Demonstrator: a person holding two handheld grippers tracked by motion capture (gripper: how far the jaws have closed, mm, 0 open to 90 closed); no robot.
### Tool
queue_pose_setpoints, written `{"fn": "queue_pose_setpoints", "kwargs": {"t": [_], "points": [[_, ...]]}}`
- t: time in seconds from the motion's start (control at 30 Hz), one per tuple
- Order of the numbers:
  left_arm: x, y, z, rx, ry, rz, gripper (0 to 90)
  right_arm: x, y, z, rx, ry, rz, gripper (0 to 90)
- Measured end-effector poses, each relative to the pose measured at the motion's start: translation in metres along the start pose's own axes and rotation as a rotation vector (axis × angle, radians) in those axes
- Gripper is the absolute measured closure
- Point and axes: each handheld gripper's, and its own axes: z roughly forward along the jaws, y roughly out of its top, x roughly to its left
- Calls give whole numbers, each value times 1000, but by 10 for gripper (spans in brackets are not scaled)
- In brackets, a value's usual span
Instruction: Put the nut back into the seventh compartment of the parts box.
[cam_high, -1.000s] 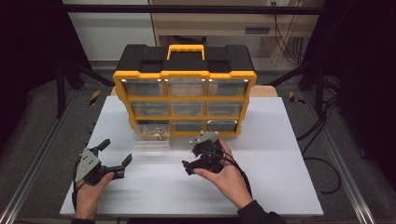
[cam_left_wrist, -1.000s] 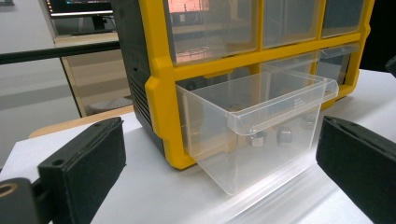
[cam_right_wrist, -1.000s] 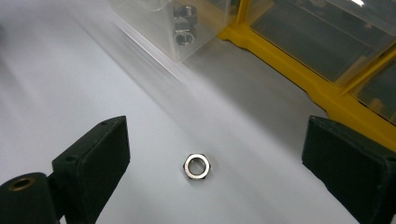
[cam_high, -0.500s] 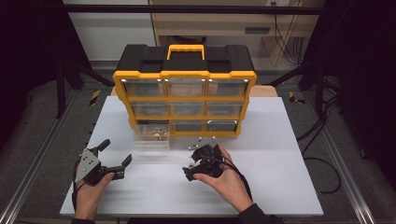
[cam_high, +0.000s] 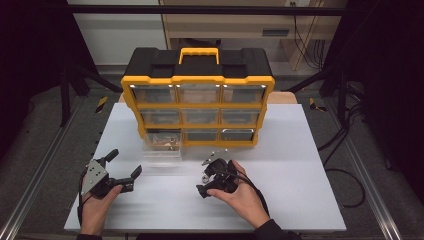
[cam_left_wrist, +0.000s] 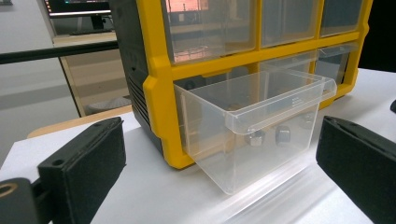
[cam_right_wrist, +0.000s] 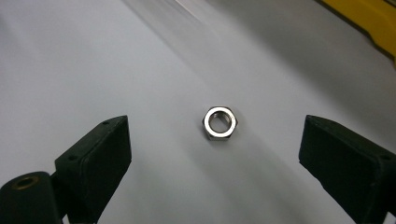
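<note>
A steel hex nut (cam_right_wrist: 220, 122) lies flat on the white table, midway between the wide-open jaws of my right gripper (cam_right_wrist: 219, 149). In the high view, that right gripper (cam_high: 203, 177) hovers low over the table in front of the yellow-and-black drawer organizer (cam_high: 198, 80). A clear plastic drawer (cam_left_wrist: 254, 123) is pulled out of the organizer's bottom-left slot, with a few nuts (cam_left_wrist: 256, 137) inside it. My left gripper (cam_high: 126, 162) rests open at the near left, facing this drawer (cam_high: 162, 145) from a short distance and holding nothing.
The white table (cam_high: 300, 170) has free room to the right and along its front. Other clear drawers (cam_high: 199, 93) are closed in the organizer. Black frame rails and cables (cam_high: 350, 165) border the table.
My right gripper has drawn back from the organizer toward the near edge and lowered over the nut. The left gripper has stayed put.
</note>
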Motion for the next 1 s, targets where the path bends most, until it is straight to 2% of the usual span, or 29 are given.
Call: {"fn": "queue_pose_setpoints", "kwargs": {"t": [0.17, 0.27, 0.4, 0.53, 0.57, 0.6, 0.7, 0.73, 0.8, 0.83, 0.9, 0.97, 1.0], "points": [[0, 0, 1, 0, -2, 0, 12, 2, 2, 8, 31, 17, 7, 129], [0, 0, 1, -1, -2, 1, 12, 4, 4, 11, 32, 28, -4, 130], [1, 0, 0, -5, 0, -5, 12, 5, 7, 12, 43, 18, -30, 132], [1, 0, 0, -3, -3, -4, 12, 5, 10, 11, 51, 13, -23, 150], [1, 0, 0, -4, -4, -6, 12, 6, 10, 11, 58, 18, -5, 162], [1, 0, 0, -5, -4, -7, 12, 4, 10, 12, 55, 22, -19, 163], [1, 0, 0, -5, -3, -9, 12, 2, 11, 13, 55, 43, -10, 184], [1, 0, 0, -7, -2, -11, 12, 3, 12, 13, 65, 38, 9, 191], [2, 0, 0, -8, -1, -12, 12, 3, 12, 13, 70, 30, 5, 221], [2, 0, 0, -7, -2, -12, 12, 0, 12, 13, 65, 35, -16, 234], [2, 0, 1, -5, -4, -9, 12, 0, 13, 12, 72, 29, 9, 272], [1, 0, 1, -2, -6, -6, 12, -4, 12, 11, 73, 24, -2, 318], [1, 0, 1, -2, -5, -5, 12, -4, 13, 11, 82, 9, 25, 328]]}}
